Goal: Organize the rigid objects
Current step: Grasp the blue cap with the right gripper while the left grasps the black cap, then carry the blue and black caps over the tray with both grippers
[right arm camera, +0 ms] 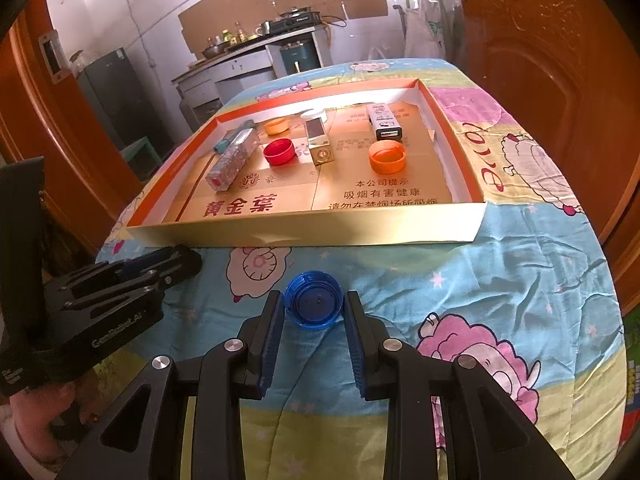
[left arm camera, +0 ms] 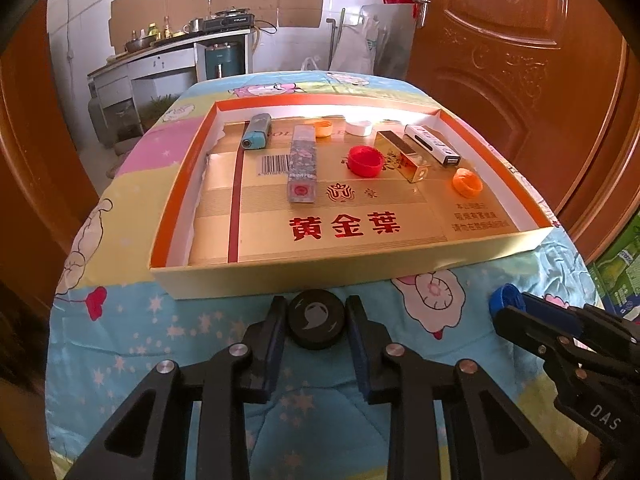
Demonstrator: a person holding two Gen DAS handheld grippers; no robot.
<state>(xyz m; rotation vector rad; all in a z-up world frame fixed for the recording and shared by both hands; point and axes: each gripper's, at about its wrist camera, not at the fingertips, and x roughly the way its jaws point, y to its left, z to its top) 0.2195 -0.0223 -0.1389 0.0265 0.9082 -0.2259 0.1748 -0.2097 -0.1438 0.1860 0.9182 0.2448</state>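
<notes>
A black round cap (left arm camera: 316, 322) lies on the cartoon-print cloth just in front of the shallow gold box (left arm camera: 280, 276). My left gripper (left arm camera: 316, 305) has its pads against the cap's two sides. In the right wrist view a blue bottle cap (right arm camera: 314, 306), open side up, sits between the pads of my right gripper (right arm camera: 314, 300), which press on it. Inside the box lie a red cap (left arm camera: 365, 161), an orange cap (left arm camera: 467, 182), a patterned lighter (left arm camera: 303, 164), a blue lighter (left arm camera: 256, 134), a gold lighter (left arm camera: 404, 156) and a white one (left arm camera: 432, 145).
At the box's far wall rest another orange cap (left arm camera: 323, 128) and a white cap (left arm camera: 358, 127). The cloth-covered table (right arm camera: 500, 280) drops off round its edge on all sides. A wooden door (left arm camera: 520, 60) stands to the right, and a kitchen counter (left arm camera: 168, 52) is far behind.
</notes>
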